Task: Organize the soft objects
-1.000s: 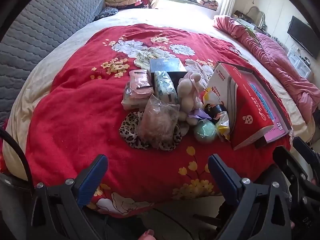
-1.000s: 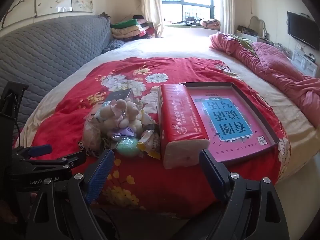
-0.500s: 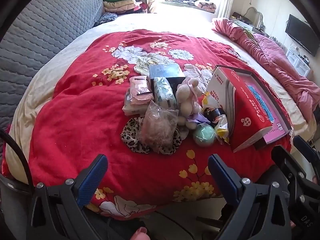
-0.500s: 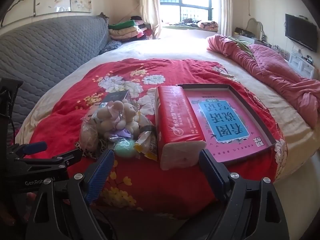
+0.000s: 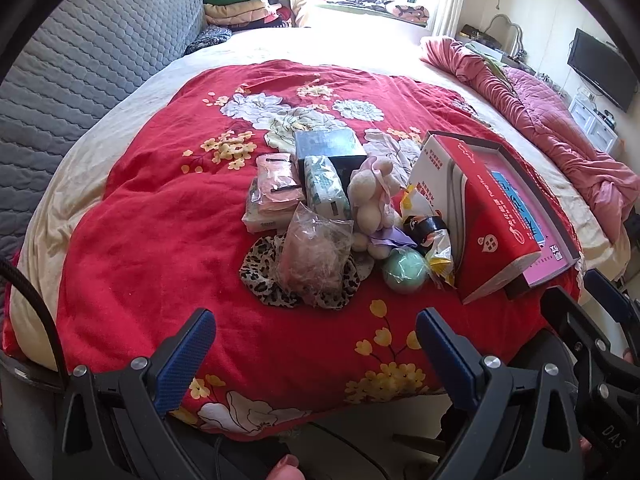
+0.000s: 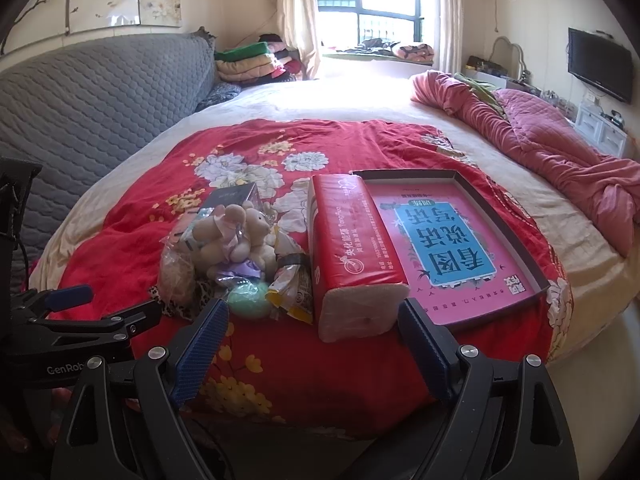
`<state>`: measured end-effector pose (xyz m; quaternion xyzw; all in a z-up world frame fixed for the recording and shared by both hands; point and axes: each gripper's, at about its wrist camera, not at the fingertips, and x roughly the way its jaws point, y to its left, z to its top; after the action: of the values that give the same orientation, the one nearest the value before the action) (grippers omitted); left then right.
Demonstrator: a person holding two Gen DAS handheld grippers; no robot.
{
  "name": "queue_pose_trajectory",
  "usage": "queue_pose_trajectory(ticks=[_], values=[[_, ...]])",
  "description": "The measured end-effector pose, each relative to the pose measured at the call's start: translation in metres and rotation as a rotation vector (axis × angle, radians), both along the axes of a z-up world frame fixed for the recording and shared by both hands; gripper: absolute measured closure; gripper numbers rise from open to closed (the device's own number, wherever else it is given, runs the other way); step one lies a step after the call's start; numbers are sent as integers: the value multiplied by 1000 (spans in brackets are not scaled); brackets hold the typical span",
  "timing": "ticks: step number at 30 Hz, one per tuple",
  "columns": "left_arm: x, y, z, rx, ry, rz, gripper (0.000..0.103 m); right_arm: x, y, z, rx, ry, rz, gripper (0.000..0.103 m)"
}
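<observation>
Bright daylight from the window (image 6: 368, 8), glare on bed (image 6: 360, 92), fisheye-curved dark edges, sharp focus

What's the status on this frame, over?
Left gripper open, empty. Right gripper open, empty, facing tissue pack. Soft toys piled on red blanket, untouched. Nothing blocking.

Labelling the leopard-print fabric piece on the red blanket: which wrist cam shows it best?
Left wrist. There the leopard-print fabric piece spreads out under the clear plastic bag of pinkish fluff, most of its edge visible. In the right wrist view only a dark sliver shows below the bag, partly hidden by the left gripper.
</observation>
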<state>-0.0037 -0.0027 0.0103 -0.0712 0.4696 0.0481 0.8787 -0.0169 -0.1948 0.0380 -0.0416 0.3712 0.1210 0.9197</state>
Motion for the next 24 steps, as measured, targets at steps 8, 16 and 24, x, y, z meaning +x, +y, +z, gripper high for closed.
queue_pose_trajectory(ticks=[8,16,24], values=[[0,0,0,0,1,-1,2,0,-1,-2,1,3,-9,16],[0,-2,1,3,0,-6,2,0,-2,-2,3,2,-10,16],[0,-2,1,1,-2,-7,2,0,-2,-2,3,0,-11,16]])
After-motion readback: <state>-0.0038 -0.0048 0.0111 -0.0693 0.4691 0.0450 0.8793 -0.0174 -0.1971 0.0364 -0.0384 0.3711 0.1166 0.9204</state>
